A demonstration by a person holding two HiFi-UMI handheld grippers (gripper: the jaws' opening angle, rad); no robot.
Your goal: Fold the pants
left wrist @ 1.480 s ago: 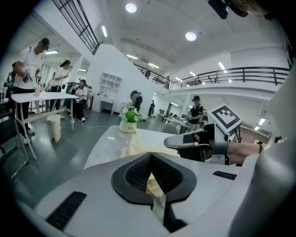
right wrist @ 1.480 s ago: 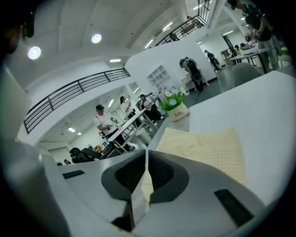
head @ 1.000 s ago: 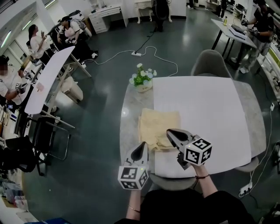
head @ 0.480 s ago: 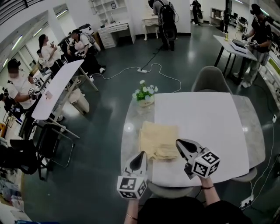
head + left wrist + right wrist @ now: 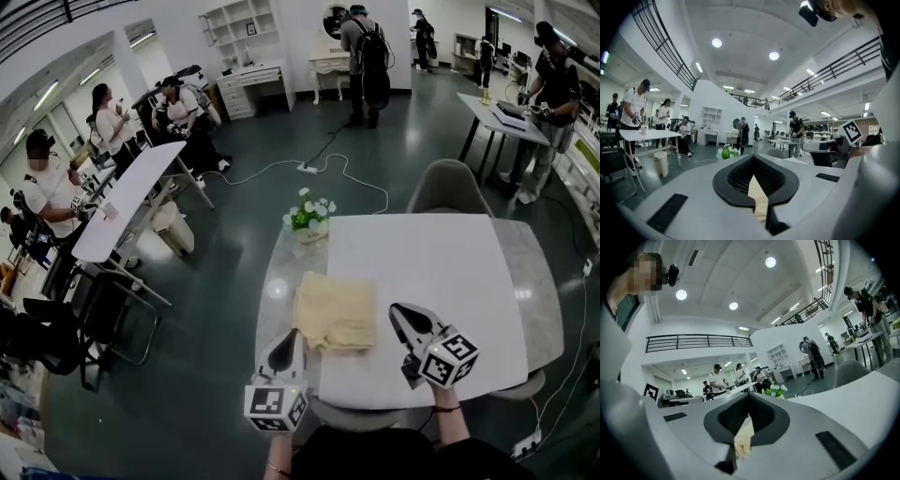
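Fingers (image 5: 733, 180) of the left gripper (image 5: 289, 339) are closed, w/ nothing in them. Right gripper (image 5: 401, 314) fingers (image 5: 765, 419) are closed too, empty. Both hang over the desk's (image 5: 450, 272) near edge. The tan pants (image 5: 336, 314) lie folded flat on the desk, just past the grippers, near the flowers (image 5: 309, 214).

Pants (image 5: 336, 323) lie on the table (image 5: 450, 281) at its left, flowers (image 5: 310, 214) behind them.

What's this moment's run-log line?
folded pale-yellow fabric pants: on grey table | left gripper: jaws shut, empty | right gripper: jaws shut, empty
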